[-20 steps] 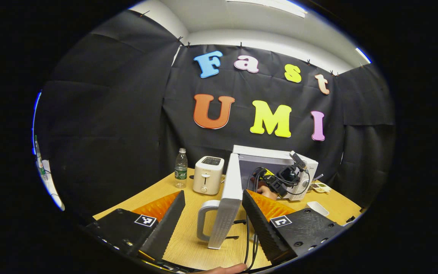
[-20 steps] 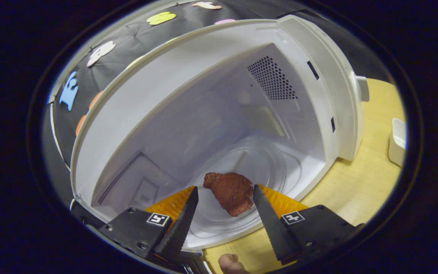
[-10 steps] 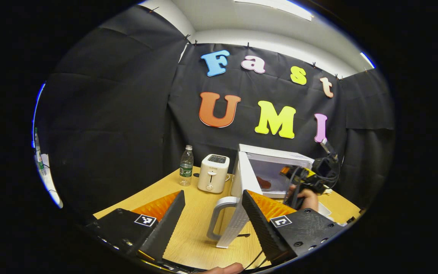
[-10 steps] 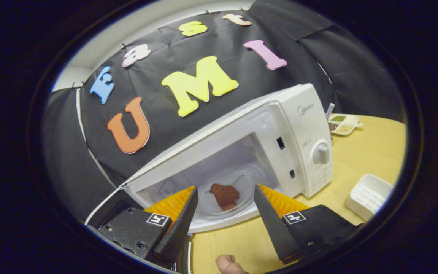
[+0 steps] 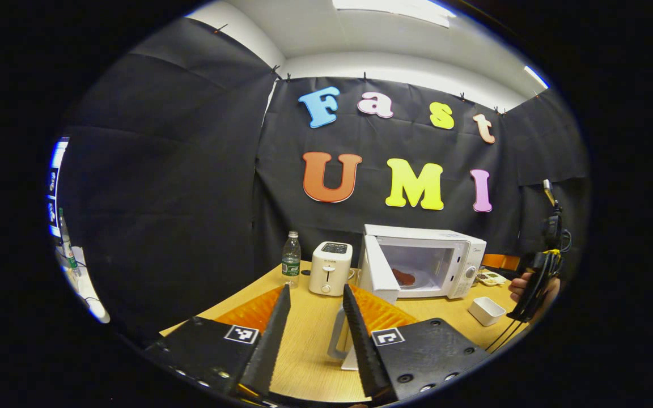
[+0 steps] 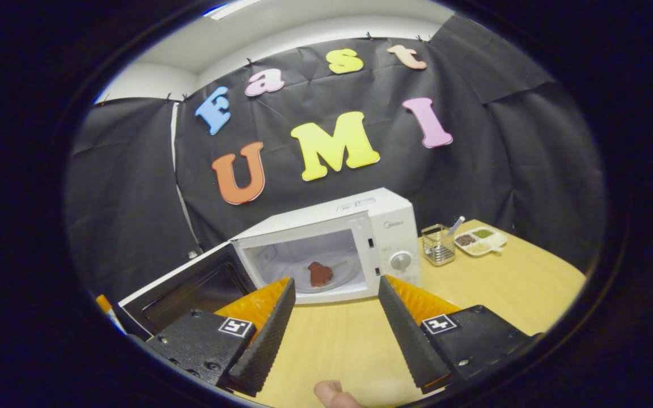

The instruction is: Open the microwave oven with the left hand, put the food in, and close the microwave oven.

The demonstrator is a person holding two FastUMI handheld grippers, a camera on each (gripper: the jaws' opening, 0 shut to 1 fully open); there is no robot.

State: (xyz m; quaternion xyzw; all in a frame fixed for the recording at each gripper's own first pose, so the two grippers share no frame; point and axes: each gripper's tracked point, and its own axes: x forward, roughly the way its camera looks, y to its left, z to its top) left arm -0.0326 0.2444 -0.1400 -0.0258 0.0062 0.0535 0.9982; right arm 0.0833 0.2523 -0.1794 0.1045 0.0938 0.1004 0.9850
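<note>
The white microwave (image 5: 425, 258) (image 6: 386, 226) stands at the back of the wooden table, its door (image 5: 377, 271) (image 6: 187, 289) swung wide open. A brown piece of food (image 5: 403, 277) (image 6: 319, 273) lies on the glass plate inside. My left gripper (image 5: 316, 292) is open with a narrow gap, and the door's grey handle (image 5: 336, 339) stands just inside its right-hand finger, not pinched. My right gripper (image 6: 336, 280) is open and holds nothing, well back from the oven's mouth. In the left gripper view, that gripper (image 5: 543, 266) and the hand (image 5: 520, 286) holding it sit at the far right.
A white toaster (image 5: 330, 268) and a water bottle (image 5: 290, 259) stand left of the microwave. A small white tray (image 5: 486, 310) lies in front of it on the right. A wire basket (image 6: 437, 245) and a divided dish (image 6: 480, 239) sit beside the microwave.
My right gripper has drawn back out of the microwave and away, leaving the food on the plate. My left gripper's fingers have narrowed and it has pulled back from the door.
</note>
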